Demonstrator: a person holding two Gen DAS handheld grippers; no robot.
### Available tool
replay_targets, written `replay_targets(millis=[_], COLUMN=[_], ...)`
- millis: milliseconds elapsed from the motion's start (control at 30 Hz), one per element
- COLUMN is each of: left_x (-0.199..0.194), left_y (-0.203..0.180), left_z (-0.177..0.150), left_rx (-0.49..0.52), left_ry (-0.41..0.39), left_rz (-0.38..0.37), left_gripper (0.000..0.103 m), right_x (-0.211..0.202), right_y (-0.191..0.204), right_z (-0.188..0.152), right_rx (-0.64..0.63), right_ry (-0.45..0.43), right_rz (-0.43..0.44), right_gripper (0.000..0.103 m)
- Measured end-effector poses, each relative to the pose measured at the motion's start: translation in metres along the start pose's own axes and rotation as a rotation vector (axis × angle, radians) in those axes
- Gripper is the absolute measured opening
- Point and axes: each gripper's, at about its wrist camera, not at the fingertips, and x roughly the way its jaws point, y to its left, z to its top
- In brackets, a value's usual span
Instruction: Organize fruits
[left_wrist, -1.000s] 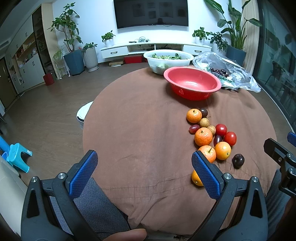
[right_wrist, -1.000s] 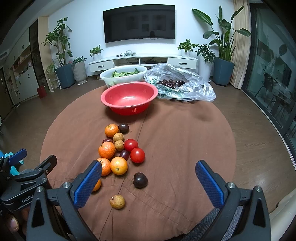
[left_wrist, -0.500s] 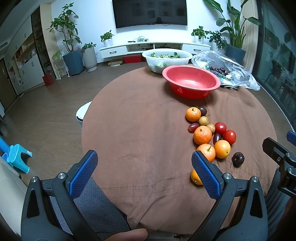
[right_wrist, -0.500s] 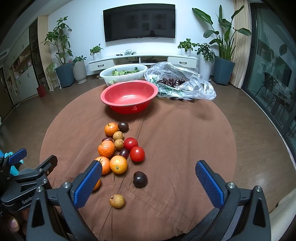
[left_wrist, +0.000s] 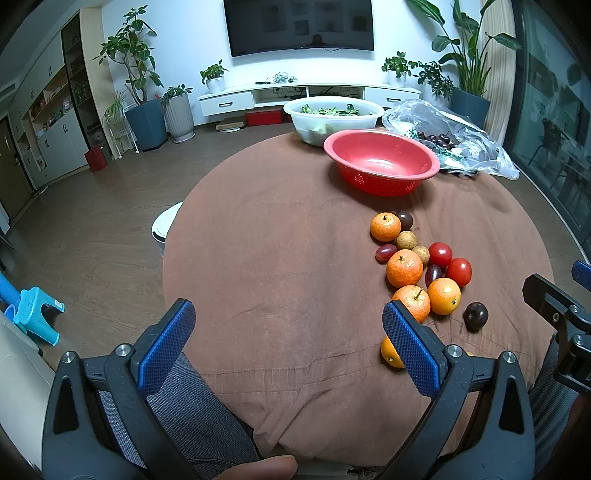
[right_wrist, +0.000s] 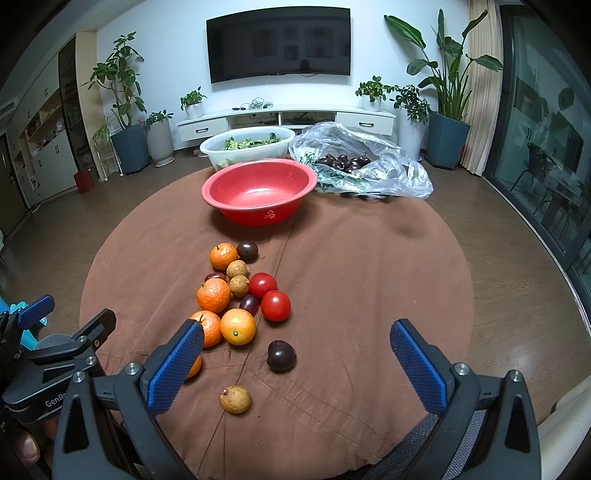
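Both my grippers gape wide, empty — left gripper (left_wrist: 288, 328), right gripper (right_wrist: 295, 350). I'd straddle the dark plum (right_wrist: 281, 355), probably a plum, squeeze gently, then carry it to the red bowl (right_wrist: 258, 192).

Loose cluster of oranges (right_wrist: 213, 299), two red tomatoes (right_wrist: 275, 305), tan longans (right_wrist: 237, 269) and dark grapes (right_wrist: 249, 304) on brown cloth, dark plum (right_wrist: 281, 355) and lone longan (right_wrist: 235, 399) nearer, empty red bowl (right_wrist: 259, 191) upright behind.

Wall-mounted TV (right_wrist: 277, 40), white bowl of greens (right_wrist: 248, 146), blue stool (left_wrist: 35, 308), potted plants (right_wrist: 445, 103)
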Motion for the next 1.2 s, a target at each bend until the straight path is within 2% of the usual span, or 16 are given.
replay_targets(millis=[1200], left_x=[0.0062], left_y=[-0.0017], left_z=[-0.0071], left_rx=[0.018], left_ry=[0.011], left_rz=[-0.021], left_gripper=[0.103], right_x=[0.0025], right_y=[0.001], right_z=[-0.0024], right_rx=[-0.001], right_ry=[0.006], right_rz=[0.0], right_gripper=[0.103])
